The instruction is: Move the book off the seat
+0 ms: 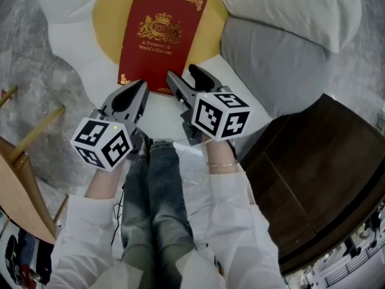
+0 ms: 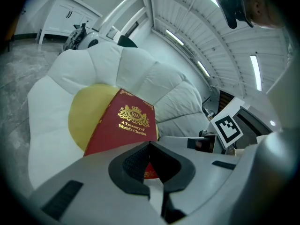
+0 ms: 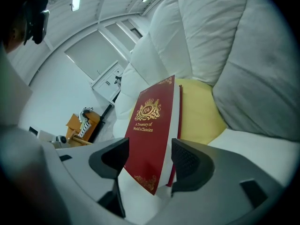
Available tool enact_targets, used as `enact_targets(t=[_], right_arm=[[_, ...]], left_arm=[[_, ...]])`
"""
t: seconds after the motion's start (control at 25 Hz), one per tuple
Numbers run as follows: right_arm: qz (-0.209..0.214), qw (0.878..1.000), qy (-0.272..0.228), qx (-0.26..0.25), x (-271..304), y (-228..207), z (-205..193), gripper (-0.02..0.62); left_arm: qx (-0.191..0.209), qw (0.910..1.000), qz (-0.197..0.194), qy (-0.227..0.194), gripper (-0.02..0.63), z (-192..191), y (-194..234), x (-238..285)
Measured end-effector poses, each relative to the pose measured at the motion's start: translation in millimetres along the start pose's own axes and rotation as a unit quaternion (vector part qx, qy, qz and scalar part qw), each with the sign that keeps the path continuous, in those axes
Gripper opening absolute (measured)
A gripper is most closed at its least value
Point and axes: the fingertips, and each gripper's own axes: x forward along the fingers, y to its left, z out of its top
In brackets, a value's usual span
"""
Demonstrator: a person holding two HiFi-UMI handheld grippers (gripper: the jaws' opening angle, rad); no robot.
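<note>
Two hand-held tools meet at a red book (image 1: 161, 38) that lies on the yellow centre (image 1: 107, 17) of a white petal-shaped seat (image 1: 69, 38). Only the head view shows the person's white sleeves (image 1: 240, 218) and jeans (image 1: 159, 191), and a grey cushion (image 1: 271, 59) beside the book. Only the right gripper view shows the white page edges (image 3: 174, 121). The right tool (image 3: 150, 146) is spread with the book's near corner between its jaws — neither pad presses. The left tool (image 2: 150, 143) has its jaws pressed together at the book's near edge; contact cannot be told. Cover, in gold: an "RW" crest and "A Treasury of World's Classics". In the head view the tools hide the book's near edge.
</note>
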Motion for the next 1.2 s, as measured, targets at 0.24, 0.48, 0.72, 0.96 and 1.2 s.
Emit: enact_targets(t=[0.24, 0.48, 0.72, 0.96, 1.2], right_arm=[[0.017, 0.999, 0.031, 0.01, 14.7, -6.7, -9.4, 0.312], [0.011, 0.999, 0.037, 0.025, 25.9, -19.9, -16.0, 0.321], [0.041, 0.997, 0.055, 0.034, 34.6, -14.9, -16.5, 0.345], [0.059, 0.993, 0.088, 0.049, 41.1, -14.9, -20.1, 0.362], [0.049, 0.991, 0.115, 0.055, 48.0, -21.1, -28.5, 0.362]], left_arm=[[-0.003, 0.9999, 0.004, 0.01, 0.006, -6.6, 7.9, 5.5], [-0.013, 0.9998, 0.007, 0.011, 0.006, -11.8, 14.7, 13.8], [-0.014, 0.9998, 0.008, 0.012, 0.006, -6.4, 18.3, 18.5], [-0.011, 0.9999, 0.007, 0.011, 0.006, -2.9, 18.7, 23.2], [-0.016, 0.9997, 0.005, 0.017, 0.006, -15.0, 14.9, 19.3]])
